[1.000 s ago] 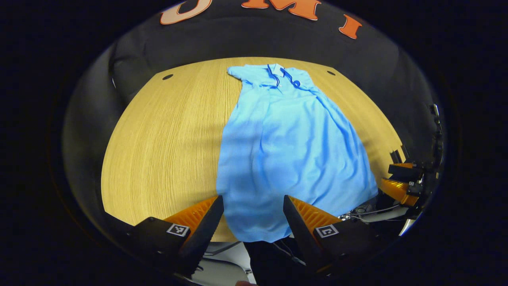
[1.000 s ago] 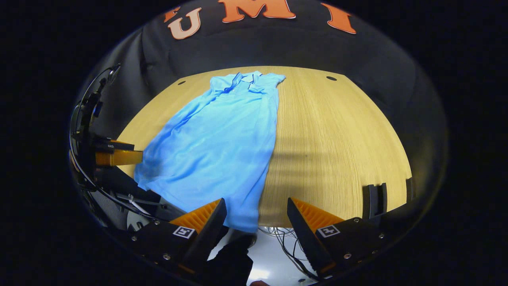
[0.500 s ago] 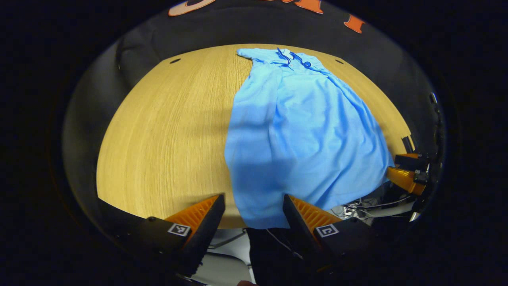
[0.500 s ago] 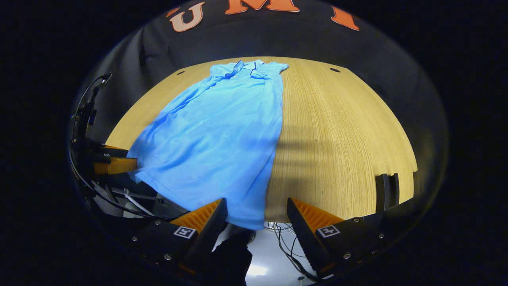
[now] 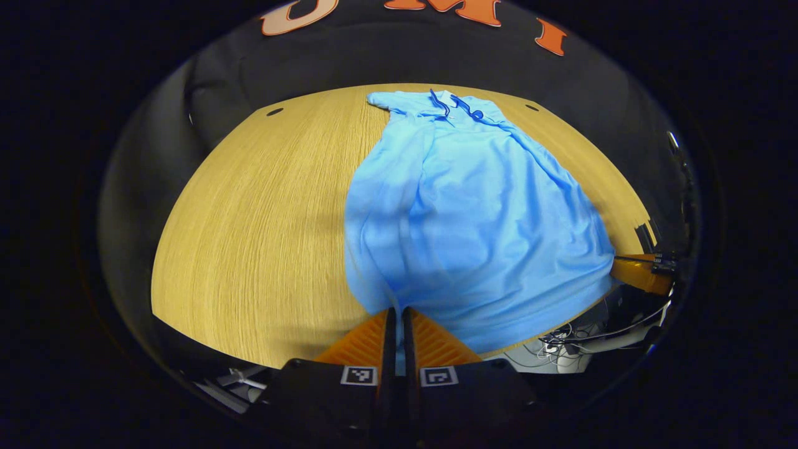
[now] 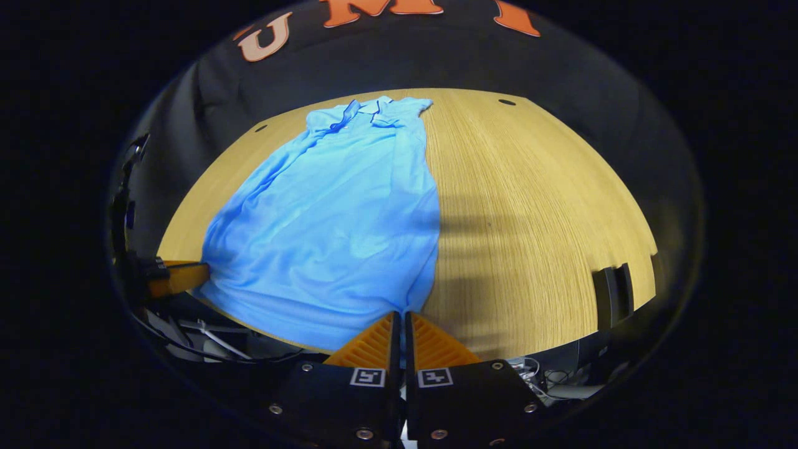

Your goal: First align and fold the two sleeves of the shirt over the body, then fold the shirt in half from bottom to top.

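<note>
With the left gripper [image 5: 395,315] and right gripper [image 6: 399,319] each pinched closed on a hem corner of the shirt [image 5: 461,212], which lies mid-frame on the worktop [image 5: 249,224], they should lift together and evenly toward the collar.

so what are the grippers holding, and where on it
Both hold the blue shirt by its bottom hem: the left gripper pinches one hem corner, the right gripper the other.

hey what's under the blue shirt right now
The wooden table lies under the blue shirt. Each claw, left and right, pinches a hem corner. Anything beneath the cloth is covered.
</note>
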The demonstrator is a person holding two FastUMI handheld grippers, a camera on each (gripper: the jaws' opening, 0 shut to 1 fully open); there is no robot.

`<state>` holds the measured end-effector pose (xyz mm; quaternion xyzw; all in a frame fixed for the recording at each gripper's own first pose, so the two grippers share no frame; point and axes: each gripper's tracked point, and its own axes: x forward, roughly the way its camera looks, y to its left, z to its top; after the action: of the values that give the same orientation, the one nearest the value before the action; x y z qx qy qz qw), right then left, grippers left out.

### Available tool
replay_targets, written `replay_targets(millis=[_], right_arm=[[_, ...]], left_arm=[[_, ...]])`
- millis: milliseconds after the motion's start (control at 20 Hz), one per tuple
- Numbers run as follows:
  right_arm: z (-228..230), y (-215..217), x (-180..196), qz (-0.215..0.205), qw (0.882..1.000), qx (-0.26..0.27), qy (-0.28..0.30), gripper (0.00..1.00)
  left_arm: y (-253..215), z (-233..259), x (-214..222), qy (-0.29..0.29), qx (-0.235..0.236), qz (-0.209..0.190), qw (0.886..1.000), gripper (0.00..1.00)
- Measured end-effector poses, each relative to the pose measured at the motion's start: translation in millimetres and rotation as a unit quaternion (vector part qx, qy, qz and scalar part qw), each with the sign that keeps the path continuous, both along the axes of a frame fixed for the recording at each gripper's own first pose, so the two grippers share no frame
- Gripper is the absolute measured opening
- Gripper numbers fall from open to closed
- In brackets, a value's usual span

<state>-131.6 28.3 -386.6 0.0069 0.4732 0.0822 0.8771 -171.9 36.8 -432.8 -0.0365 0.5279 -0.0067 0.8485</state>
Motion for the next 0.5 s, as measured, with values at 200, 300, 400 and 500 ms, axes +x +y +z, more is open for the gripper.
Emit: replay_targets(millis=[200, 300, 400, 500], right_arm=[[17.5, -3.4, 13.2, -0.009, 1.0, 0.025, -0.007, 0.03], [35.4, -7.4, 23.4, -0.006, 0.999, 0.033, -0.026, 0.03], [52.4, -7.9, 36.9, -0.01, 0.998, 0.045, -0.039, 0.03], [70.9, -9.9, 56.3, -0.019, 0.997, 0.057, -0.055, 0.03]], left_arm=[[-5.2, 19.4, 16.1, -0.025, -0.032, 0.026, 0.999, 0.06], [-4.1, 37.7, 27.1, -0.045, -0.032, 0.03, 0.998, 0.06], [-7.3, 54.9, 42.5, -0.063, -0.036, 0.028, 0.997, 0.06], [-9.0, 74.6, 63.2, -0.084, -0.04, 0.019, 0.995, 0.06]])
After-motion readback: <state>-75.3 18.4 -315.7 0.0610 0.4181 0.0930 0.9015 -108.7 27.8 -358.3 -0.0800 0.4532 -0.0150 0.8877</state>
